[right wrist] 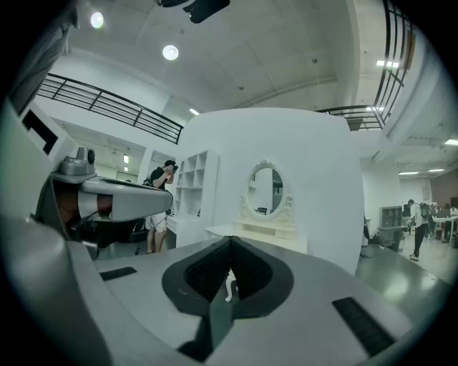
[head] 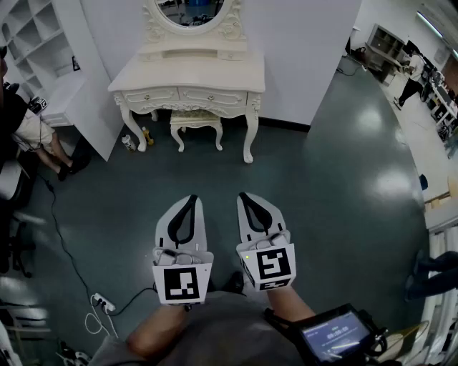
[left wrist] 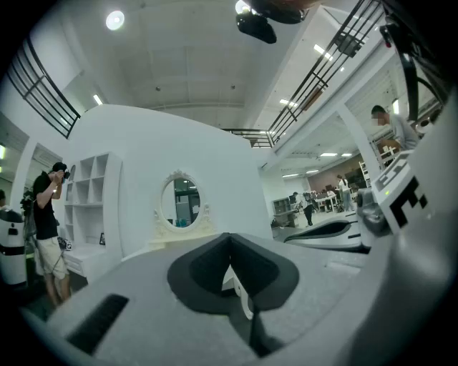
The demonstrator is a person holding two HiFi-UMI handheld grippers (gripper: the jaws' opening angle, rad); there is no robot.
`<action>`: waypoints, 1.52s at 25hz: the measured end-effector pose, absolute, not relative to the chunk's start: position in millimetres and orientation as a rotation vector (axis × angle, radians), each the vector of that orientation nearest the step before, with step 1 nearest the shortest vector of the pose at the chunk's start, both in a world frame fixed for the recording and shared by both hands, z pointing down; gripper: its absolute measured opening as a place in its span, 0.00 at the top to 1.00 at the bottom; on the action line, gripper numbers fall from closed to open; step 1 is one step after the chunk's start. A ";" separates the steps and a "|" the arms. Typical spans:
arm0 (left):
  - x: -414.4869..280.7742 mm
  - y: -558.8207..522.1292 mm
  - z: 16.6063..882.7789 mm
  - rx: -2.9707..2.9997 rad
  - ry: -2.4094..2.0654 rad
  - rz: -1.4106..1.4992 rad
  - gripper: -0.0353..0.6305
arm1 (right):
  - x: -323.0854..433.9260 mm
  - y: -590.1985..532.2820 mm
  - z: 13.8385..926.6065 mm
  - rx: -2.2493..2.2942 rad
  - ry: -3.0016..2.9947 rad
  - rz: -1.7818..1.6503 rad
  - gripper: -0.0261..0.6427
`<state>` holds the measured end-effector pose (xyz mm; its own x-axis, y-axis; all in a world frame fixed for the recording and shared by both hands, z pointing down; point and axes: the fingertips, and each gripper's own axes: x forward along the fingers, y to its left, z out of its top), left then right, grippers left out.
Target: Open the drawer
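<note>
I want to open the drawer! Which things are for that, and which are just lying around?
For the job:
dressing table
its drawers
left gripper, shut, empty
right gripper, shut, empty

Just lying about:
stool
power strip
shelf unit

Bright even indoor light is coming from ceiling lamps (left wrist: 114, 20); glare patches are shining on the floor (head: 373, 120). Fisheye is bending edges, dark vignette is ringing both gripper views; foreground is blurring.
</note>
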<state>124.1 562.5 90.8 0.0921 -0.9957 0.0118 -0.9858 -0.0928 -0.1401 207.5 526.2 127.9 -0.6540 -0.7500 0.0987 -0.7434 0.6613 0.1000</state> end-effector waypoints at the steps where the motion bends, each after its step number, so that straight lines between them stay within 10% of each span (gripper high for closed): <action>1: 125.9 561.7 91.9 -2.244 2.044 -0.160 0.92 | 209.1 525.2 129.1 1.240 -2.745 -0.080 0.94; 38: 61.8 367.9 157.5 -2.363 2.074 -0.260 0.92 | 145.6 341.9 202.2 1.215 -2.648 0.100 0.94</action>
